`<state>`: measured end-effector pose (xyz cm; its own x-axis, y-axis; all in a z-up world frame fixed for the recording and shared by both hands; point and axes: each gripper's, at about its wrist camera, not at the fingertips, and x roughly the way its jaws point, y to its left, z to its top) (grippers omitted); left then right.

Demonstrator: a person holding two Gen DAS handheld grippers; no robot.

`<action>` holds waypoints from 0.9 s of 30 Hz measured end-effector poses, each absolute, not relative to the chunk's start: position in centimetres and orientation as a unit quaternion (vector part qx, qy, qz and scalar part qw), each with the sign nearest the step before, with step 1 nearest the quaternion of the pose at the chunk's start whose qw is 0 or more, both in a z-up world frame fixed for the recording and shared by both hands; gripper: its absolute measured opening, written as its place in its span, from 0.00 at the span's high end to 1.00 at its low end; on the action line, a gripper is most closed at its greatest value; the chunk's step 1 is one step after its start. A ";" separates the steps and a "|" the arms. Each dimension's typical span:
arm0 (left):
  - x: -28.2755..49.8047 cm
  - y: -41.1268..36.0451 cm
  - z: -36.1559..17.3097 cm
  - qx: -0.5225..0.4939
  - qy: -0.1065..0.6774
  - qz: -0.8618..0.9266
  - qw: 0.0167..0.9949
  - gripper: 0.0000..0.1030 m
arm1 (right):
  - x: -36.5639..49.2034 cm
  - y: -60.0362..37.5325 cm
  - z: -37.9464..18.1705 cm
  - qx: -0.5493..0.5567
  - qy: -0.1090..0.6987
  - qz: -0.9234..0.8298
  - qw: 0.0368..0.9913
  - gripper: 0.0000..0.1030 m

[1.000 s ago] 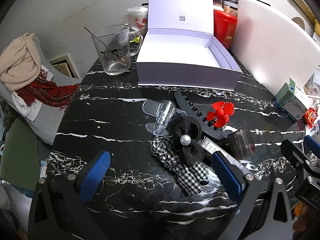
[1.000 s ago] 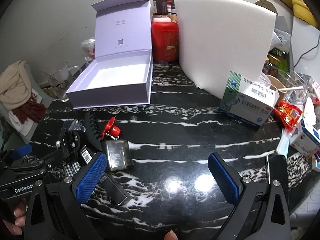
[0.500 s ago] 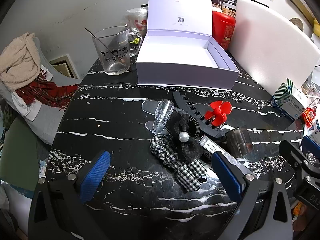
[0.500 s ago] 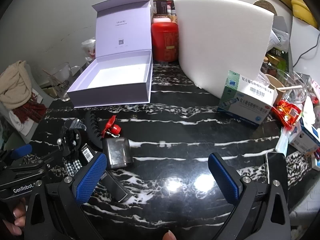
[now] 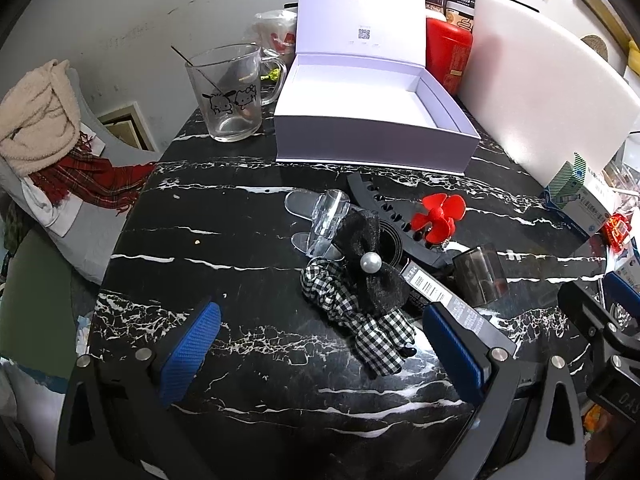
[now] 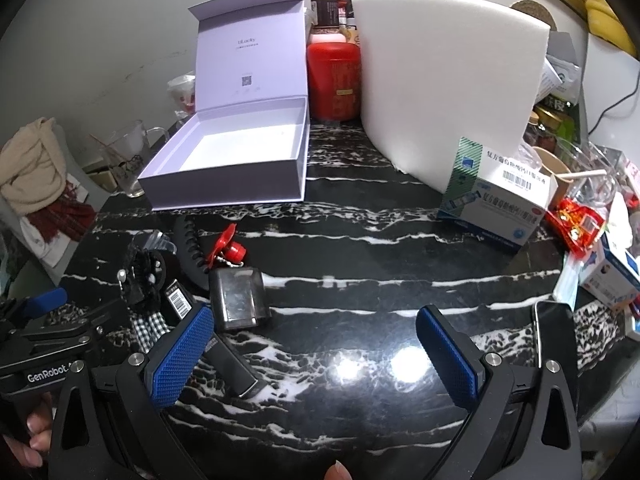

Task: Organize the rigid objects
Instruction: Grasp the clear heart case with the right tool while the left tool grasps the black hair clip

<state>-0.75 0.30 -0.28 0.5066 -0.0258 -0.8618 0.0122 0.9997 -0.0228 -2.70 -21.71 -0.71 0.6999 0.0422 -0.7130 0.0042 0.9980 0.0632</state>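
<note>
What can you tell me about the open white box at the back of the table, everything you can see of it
The open white box looks like stiff card, pale lilac-white, shallow and rectangular. Its hinged lid stands upright at the far edge, with small printed text and a QR code on the inner face. The tray is empty, with a white floor. It sits flat on the black marble table, beside a glass mug, in front of a red canister. Whether these touch it is unclear. Neither gripper is near it.

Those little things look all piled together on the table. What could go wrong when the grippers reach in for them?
The checked bow lies over the black barcode box, so lifting one may drag the other. The red propeller rests on the black comb and might get knocked off. The glass mug beside the open white box could be bumped.
</note>
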 end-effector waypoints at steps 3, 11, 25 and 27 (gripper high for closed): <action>-0.7 0.4 -0.5 -0.012 0.495 -0.015 0.869 0.00 | -2.7 -21.7 -0.8 0.033 0.388 0.015 0.921 0.00; -0.4 0.5 -1.0 -0.017 0.501 -0.021 0.865 0.00 | -2.2 -21.6 -1.6 0.043 0.401 0.034 0.914 0.00; 0.9 1.3 -1.6 -0.011 0.507 -0.013 0.862 0.00 | 0.5 -20.3 -4.0 0.063 0.441 0.101 0.889 0.16; 1.0 1.5 -1.6 -0.012 0.508 -0.013 0.861 0.00 | 1.0 -20.1 -4.3 0.063 0.446 0.109 0.886 0.18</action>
<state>0.98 1.46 -1.61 0.4834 -0.0351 -0.8747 0.0109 0.9994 -0.0340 0.95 -20.09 -4.33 0.5781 0.2496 -0.7768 -0.1371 0.9683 0.2090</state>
